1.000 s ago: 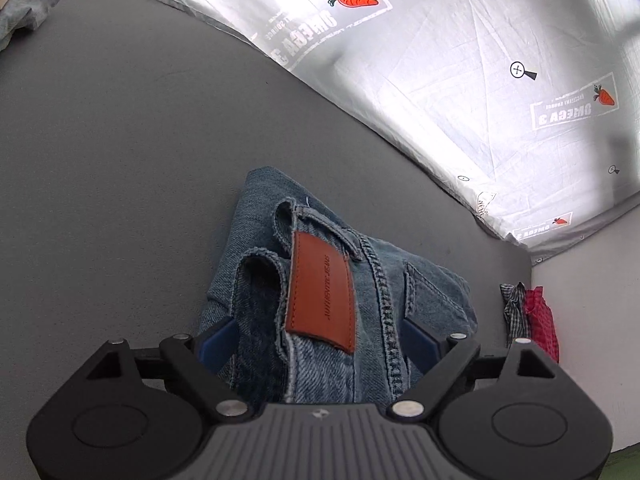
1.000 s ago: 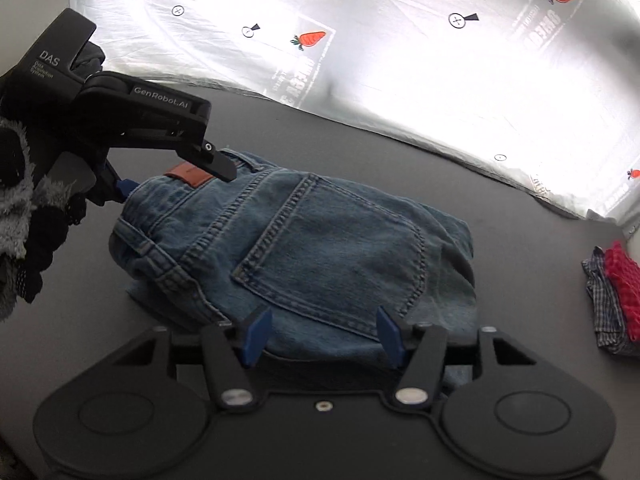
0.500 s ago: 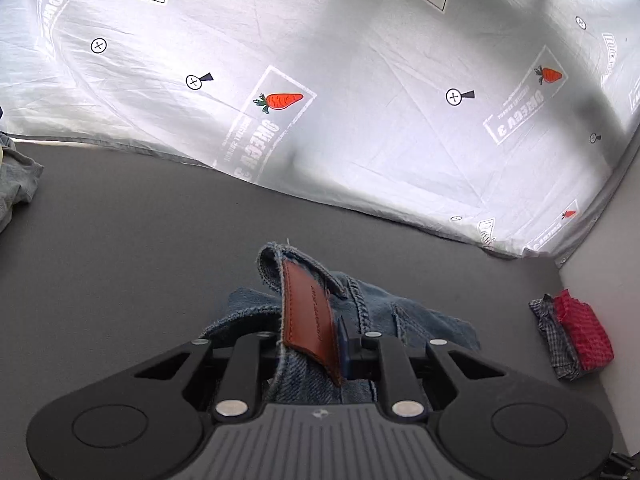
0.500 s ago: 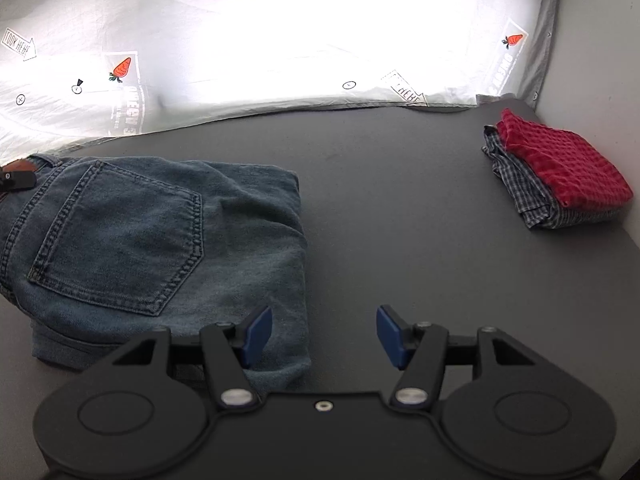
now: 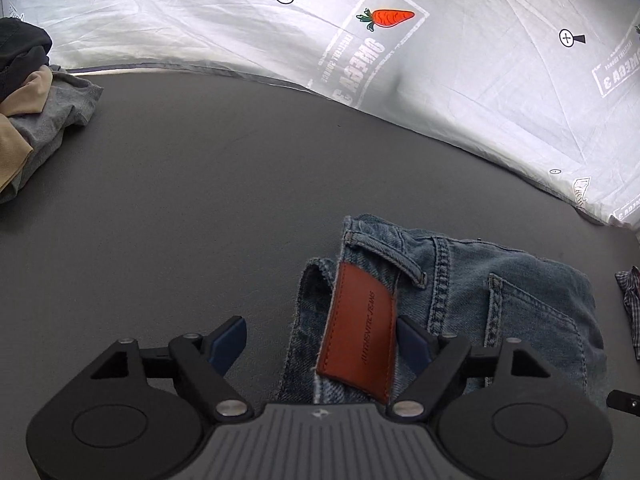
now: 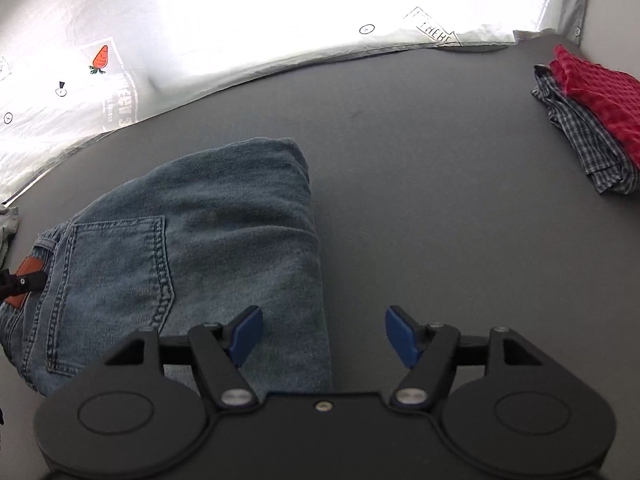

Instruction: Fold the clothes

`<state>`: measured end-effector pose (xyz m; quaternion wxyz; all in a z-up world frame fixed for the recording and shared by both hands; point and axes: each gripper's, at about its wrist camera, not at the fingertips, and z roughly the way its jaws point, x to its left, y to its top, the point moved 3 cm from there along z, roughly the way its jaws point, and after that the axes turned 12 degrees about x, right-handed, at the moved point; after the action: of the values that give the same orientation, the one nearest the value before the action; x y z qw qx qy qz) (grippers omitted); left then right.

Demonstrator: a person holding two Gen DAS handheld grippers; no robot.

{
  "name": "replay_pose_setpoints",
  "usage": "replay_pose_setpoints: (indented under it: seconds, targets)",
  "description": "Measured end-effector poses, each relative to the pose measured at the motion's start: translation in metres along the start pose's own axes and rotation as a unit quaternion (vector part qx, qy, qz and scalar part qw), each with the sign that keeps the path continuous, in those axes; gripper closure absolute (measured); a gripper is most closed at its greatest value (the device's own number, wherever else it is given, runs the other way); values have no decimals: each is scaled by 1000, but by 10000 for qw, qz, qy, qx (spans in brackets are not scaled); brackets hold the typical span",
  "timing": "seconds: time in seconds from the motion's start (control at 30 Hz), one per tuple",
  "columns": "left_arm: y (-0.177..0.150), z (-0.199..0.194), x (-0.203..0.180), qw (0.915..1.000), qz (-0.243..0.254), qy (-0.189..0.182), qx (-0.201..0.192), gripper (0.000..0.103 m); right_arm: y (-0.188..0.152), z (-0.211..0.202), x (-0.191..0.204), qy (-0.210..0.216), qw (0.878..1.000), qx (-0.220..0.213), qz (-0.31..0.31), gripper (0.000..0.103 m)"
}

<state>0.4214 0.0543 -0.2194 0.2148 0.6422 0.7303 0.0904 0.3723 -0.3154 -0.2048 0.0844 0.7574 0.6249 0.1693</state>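
on grey table (image 6: pixel 400 160) | folded jeans (image 6: pixel 224 216), near edge hidden by tongs

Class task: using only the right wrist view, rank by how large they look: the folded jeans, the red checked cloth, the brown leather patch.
1. Folded jeans, largest by far, though nearest the camera.
2. Red checked cloth, smaller, but farther off and cut by the frame edge.
3. Brown leather patch, smallest, partly hidden.
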Motion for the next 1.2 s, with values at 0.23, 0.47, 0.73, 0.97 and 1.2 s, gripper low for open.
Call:
replay_pose_setpoints:
  seconds: [0.23, 0.47, 0.73, 0.97, 1.2]
  targets:
    - [-2, 8, 1, 9999, -138, 40, 51, 9, 22, 19, 8, -29, 9991, 354, -219, 30]
    - [24, 18, 8, 9993, 1, -274, 255, 10, 38, 33, 8, 173, 9987, 465, -140, 30]
    - [53, 39, -6, 9947, 738, -473, 528, 10, 72, 51, 14, 451, 9981, 349, -246, 29]
    - [58, 59, 13, 9862, 155, -1325, 984, 12, 100, 78, 9, 964, 9944, 390, -182, 30]
    - [48, 61, 10, 9786, -378, -1785, 947, 45, 89, 87, -14, 2060, 9744, 389, 807, 57]
